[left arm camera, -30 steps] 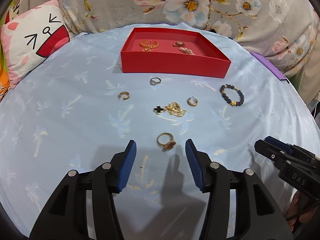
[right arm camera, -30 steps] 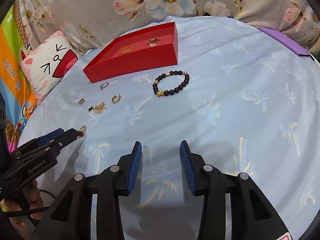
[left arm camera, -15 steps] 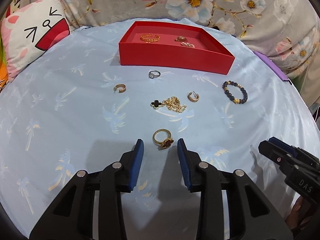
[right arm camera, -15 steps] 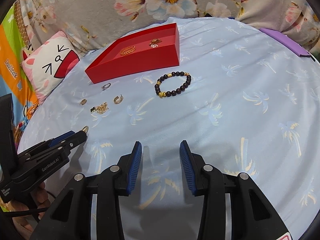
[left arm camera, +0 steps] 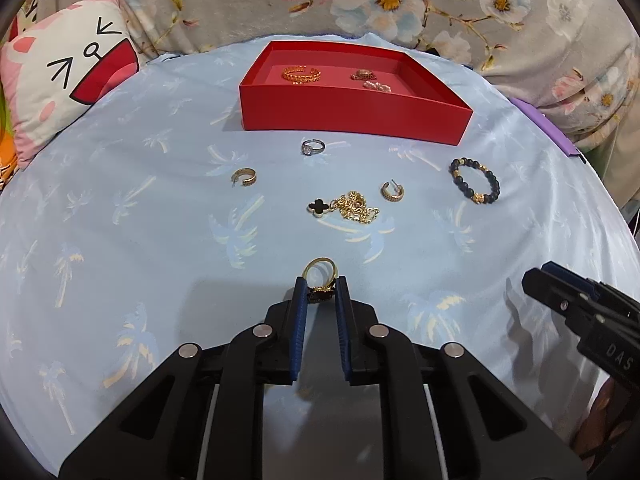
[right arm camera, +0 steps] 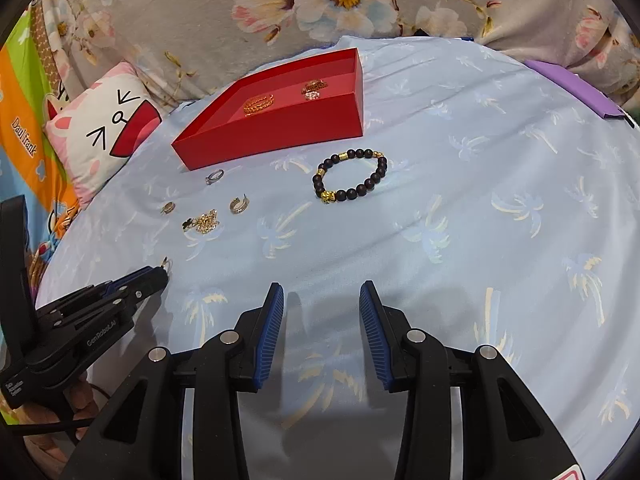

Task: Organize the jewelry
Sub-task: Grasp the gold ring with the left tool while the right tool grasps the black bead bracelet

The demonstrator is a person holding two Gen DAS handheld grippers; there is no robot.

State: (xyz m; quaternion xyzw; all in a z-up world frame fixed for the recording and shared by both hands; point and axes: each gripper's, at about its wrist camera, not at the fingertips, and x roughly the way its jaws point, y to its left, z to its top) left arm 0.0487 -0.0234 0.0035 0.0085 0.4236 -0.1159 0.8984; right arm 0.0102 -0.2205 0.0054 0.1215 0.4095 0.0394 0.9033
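My left gripper (left arm camera: 321,290) is shut on a gold ring with a dark stone (left arm camera: 320,276) on the pale blue cloth. The red tray (left arm camera: 352,114) at the back holds a gold bangle (left arm camera: 302,74) and two small pieces (left arm camera: 370,80). On the cloth lie a silver ring (left arm camera: 313,147), two gold hoop earrings (left arm camera: 244,177) (left arm camera: 392,191), a gold chain with a black clover (left arm camera: 344,207) and a dark bead bracelet (left arm camera: 475,186). My right gripper (right arm camera: 321,300) is open and empty, well short of the bracelet (right arm camera: 351,179). The left gripper also shows in the right wrist view (right arm camera: 162,274).
A cat-face pillow (left arm camera: 60,80) lies at the back left. A floral blanket (left arm camera: 400,0) runs along the back. A purple flat object (right arm camera: 576,90) sits at the cloth's right edge. The right gripper's tip shows in the left wrist view (left arm camera: 538,282).
My left gripper has moved forward and its jaws have closed on the gold ring. The right gripper has barely moved.
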